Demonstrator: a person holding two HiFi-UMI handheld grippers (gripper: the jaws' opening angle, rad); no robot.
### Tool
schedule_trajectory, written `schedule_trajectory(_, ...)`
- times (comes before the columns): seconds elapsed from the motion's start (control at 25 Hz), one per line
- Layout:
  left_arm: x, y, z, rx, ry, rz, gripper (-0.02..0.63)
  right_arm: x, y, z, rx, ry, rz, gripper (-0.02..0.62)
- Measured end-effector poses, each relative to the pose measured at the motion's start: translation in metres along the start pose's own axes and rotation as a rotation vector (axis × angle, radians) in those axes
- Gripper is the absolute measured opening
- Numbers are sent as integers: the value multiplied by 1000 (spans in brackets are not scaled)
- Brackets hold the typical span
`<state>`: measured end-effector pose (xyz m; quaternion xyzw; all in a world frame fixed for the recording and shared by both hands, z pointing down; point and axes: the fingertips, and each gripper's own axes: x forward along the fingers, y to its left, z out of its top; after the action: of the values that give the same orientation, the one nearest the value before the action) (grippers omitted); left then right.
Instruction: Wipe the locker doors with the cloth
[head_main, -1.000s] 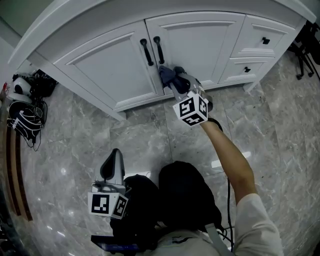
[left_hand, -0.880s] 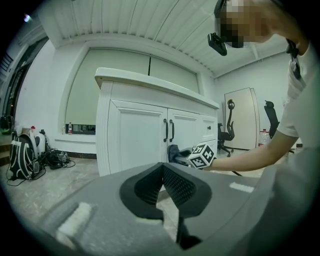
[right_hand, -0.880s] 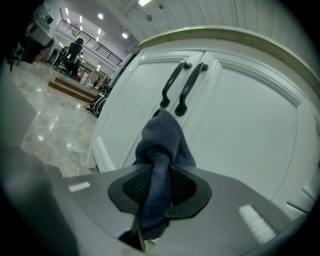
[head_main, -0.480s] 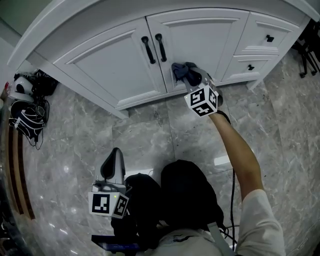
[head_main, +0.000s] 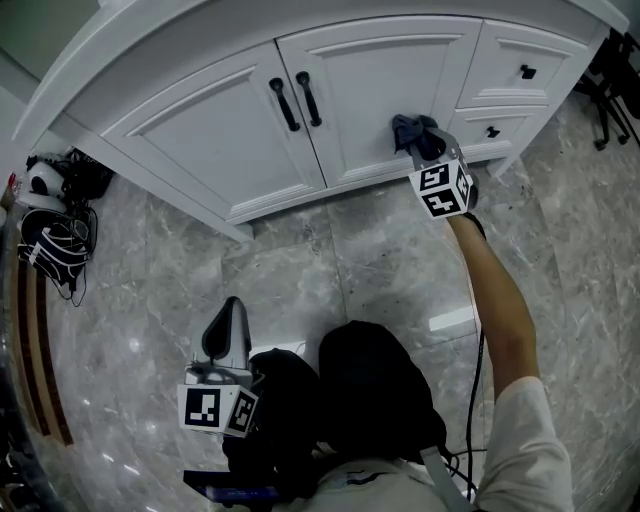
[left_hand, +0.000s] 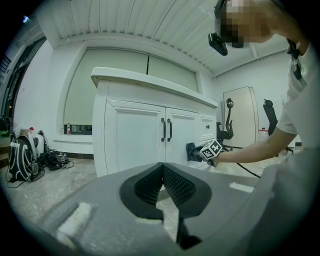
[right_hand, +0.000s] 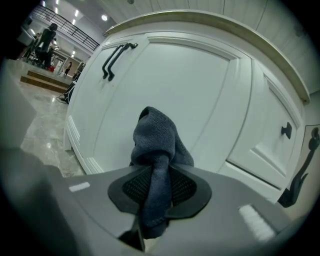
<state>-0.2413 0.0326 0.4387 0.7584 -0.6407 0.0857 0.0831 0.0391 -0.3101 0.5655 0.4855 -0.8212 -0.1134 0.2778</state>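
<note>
Head view: the right gripper holds the dark cloth against the right locker door, near the door's right edge. The left gripper is over the marble floor, well apart from the doors.
Left gripper view: jaws together, nothing between them.
Right gripper view: jaws clamped on the cloth, bunched at the door.

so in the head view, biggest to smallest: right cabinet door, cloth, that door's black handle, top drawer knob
right white cabinet door
dark blue cloth and black bar handle unsure: cloth bulkier, handle longer
small black drawer knob
</note>
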Motion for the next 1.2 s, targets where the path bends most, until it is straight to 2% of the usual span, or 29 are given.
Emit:
schedule_trajectory(0.16,0,-3,2,8,1,-2,2,-3,-19,-10,14,15,-24,81)
schedule_trajectory(0.36,-1,-3,1,5,0,0,2,-10,-13,-6,16,8,-37,81)
schedule_trajectory(0.64,3,-7,0,1,-1,-10,2,-27,66,24,-48,-100,70,81)
schedule_trajectory(0.8,1,-4,-1,-2,-1,-5,2,-25,115,39,-22,-136,156,81)
schedule_trajectory(1.0,-1,-1,-2,-6,-1,2,2,-9,160,47,-27,-142,230,81)
schedule_trajectory(1.2,0,-1,-3,-8,3,1,2,14,181,42,-16,-109,263,81)
